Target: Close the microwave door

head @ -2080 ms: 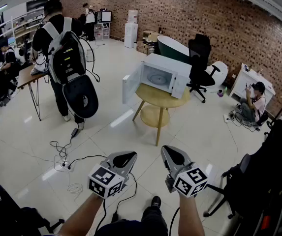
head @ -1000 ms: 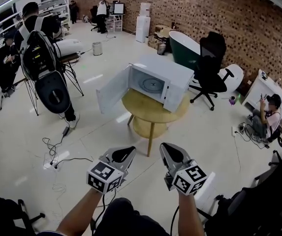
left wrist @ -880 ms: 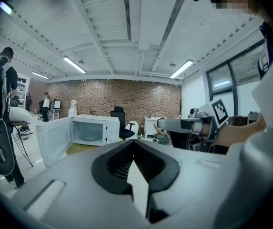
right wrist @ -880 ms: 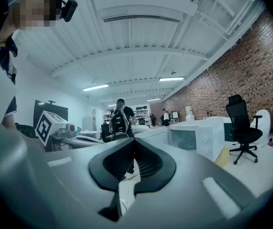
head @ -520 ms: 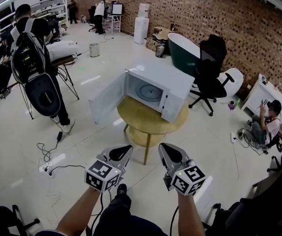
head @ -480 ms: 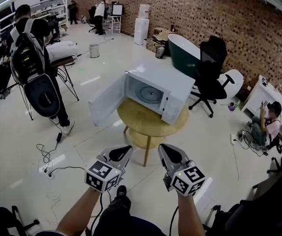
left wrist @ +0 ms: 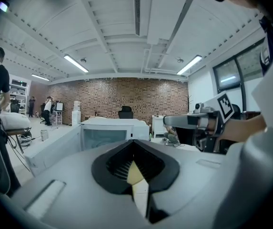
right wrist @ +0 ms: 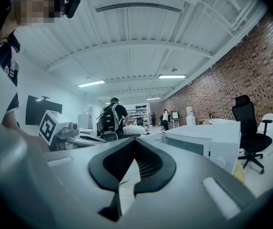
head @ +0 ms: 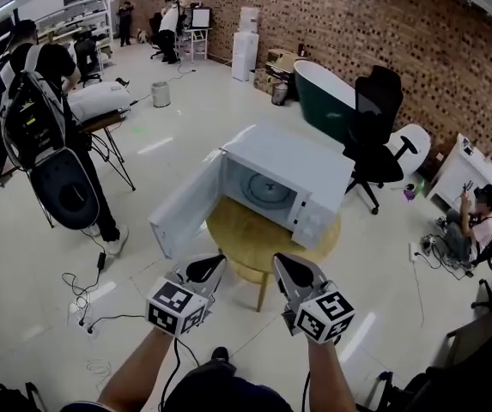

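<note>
A white microwave (head: 293, 178) stands on a round wooden table (head: 254, 230), and its door (head: 185, 209) hangs wide open to the left. The glass turntable shows inside. My left gripper (head: 207, 269) and right gripper (head: 287, 269) are held side by side just short of the table's near edge, both shut and holding nothing. Neither touches the door. The left gripper view shows the microwave (left wrist: 110, 130) and its open door (left wrist: 55, 144) ahead past the shut left gripper (left wrist: 135, 149). The right gripper view has the microwave (right wrist: 207, 140) to the right of the right gripper (right wrist: 135, 147).
A person with a backpack (head: 44, 118) stands at the left beside a small table. A black office chair (head: 379, 118) and a green tub (head: 323, 93) sit behind the microwave. Cables (head: 100, 303) lie on the floor at the left. A person (head: 477, 221) sits at the right.
The microwave and table have come much closer and lower in the head view. Both grippers keep the same shut pose side by side. The door stays open.
</note>
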The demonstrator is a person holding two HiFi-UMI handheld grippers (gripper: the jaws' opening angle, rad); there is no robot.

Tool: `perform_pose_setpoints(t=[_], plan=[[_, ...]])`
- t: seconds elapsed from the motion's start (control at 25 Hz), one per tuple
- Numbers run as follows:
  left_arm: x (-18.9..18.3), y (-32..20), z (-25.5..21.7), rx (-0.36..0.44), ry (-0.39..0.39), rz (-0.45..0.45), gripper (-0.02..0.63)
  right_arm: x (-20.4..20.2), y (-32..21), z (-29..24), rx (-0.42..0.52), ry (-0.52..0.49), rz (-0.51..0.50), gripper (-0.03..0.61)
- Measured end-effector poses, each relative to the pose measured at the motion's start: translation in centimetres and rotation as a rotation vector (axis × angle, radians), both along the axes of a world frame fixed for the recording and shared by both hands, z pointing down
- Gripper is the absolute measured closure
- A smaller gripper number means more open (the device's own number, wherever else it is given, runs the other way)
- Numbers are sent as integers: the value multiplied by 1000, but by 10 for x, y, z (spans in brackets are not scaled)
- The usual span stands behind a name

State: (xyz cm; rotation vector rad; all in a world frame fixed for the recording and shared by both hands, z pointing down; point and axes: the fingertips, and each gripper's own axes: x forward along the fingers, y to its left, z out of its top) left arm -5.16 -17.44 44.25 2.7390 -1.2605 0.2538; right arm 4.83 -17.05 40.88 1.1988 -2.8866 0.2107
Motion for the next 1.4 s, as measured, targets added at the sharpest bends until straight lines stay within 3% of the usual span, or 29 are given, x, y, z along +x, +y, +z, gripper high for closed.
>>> perform_pose_setpoints(t=[0.24, 0.64, 1.12, 1.28, 1.4], plan=[[-26, -49, 2, -5, -19, -22, 601, -20, -42, -1, -14, -18, -19, 578], [-64, -88, 14, -21, -35, -165, 601, -50, -87, 2, -23, -8, -158, 578], [-221, -94, -6, -1, -130, -514, 601, -126, -94, -9, -40, -5, -346, 577], [-254, -96, 20, -52, -172, -555, 601, -134, -93, -6, -34, 6, -354, 577], [-257, -98, 37, -86, -166, -538, 601, -131, -92, -3, -39, 15, -333, 577]])
